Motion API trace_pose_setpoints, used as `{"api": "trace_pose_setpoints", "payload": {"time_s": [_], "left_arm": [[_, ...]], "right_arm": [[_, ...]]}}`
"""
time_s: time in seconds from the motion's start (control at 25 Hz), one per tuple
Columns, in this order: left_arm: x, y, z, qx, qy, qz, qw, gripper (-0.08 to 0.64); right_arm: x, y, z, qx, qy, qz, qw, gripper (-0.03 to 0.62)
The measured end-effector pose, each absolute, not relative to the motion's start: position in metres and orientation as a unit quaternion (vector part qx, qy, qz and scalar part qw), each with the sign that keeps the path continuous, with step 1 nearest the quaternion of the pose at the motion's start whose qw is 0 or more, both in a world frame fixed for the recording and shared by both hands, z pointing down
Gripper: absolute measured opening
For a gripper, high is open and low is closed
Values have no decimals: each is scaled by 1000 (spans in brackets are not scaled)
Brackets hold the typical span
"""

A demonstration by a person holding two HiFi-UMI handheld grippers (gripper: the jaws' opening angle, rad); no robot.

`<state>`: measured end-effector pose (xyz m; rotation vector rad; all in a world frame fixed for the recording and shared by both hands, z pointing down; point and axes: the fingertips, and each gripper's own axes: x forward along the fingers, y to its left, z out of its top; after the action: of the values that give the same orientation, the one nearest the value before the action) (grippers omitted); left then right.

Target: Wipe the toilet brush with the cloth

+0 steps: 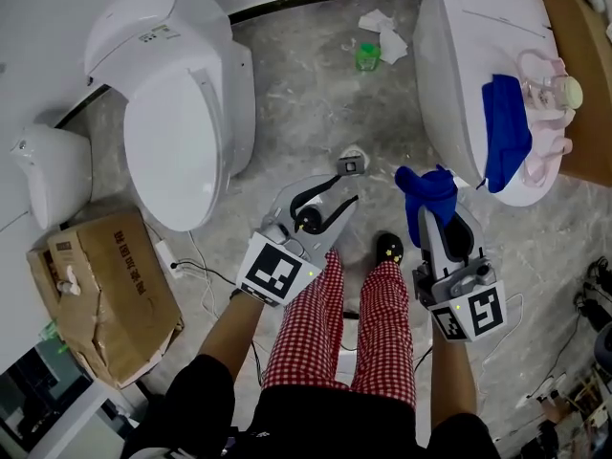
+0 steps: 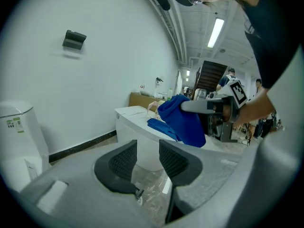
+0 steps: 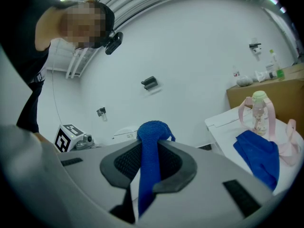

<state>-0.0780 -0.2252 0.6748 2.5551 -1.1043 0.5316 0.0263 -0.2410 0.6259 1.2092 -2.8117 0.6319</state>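
Two toilets on grey marbled floor (image 1: 306, 132), white wall (image 2: 95, 80) behind: left toilet (image 1: 182, 113), right toilet (image 1: 459, 55). Torn cardboard box (image 1: 115, 295) far left, contents unclear. The right gripper (image 1: 430, 210) pinches bunched blue cloth (image 1: 427, 187) above the floor; spare cloth (image 1: 505, 127) lies on right toilet. The left gripper (image 1: 344, 187) jaws spread, empty.

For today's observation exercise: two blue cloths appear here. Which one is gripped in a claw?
The bunched cloth, pinched in the right claw; the other cloth lies loose on top of the right-hand toilet.
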Motion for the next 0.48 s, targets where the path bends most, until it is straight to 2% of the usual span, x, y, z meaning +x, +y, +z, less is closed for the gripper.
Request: {"api": "trace_pose_setpoints", "payload": {"time_s": [0.48], "left_arm": [[-85, -223, 721, 886, -370, 222, 172, 146]], "right_arm": [[26, -246, 647, 398, -894, 204, 7, 64]]}}
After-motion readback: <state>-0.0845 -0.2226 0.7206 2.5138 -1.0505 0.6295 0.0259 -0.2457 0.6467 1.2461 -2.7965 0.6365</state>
